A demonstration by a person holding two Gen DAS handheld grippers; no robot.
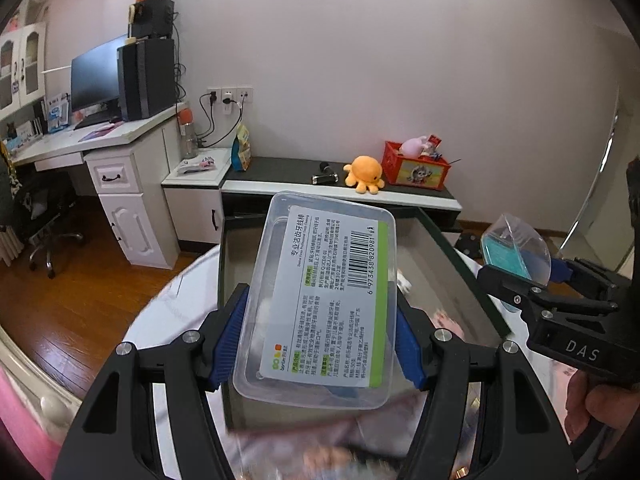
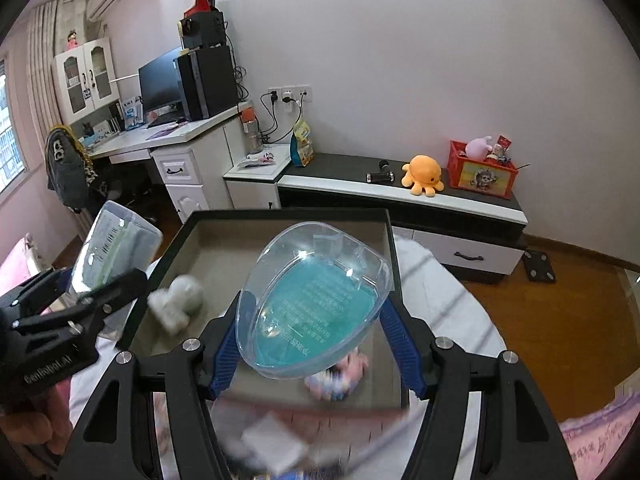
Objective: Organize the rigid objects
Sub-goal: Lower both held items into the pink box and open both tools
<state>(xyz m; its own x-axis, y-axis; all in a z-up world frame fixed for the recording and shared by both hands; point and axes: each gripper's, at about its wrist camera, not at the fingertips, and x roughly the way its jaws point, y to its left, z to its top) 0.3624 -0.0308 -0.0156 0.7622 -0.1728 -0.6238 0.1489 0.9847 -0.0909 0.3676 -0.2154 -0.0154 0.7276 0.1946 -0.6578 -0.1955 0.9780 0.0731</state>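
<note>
Now my left jaws (image 1: 320,336) clamp a clear rectangular plastic box (image 1: 320,300) with a green-edged barcode label; my right jaws (image 2: 316,340) clamp a clear oval teal-labelled case (image 2: 316,300).

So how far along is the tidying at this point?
Partly done, it seems. A white figure and a small pink item already lie in the dark tray. In hand: the left hand-held gripper clamps a clear rectangular box, and the right hand-held gripper clamps a clear oval case, both above the tray. Both look yet to be set down.
</note>
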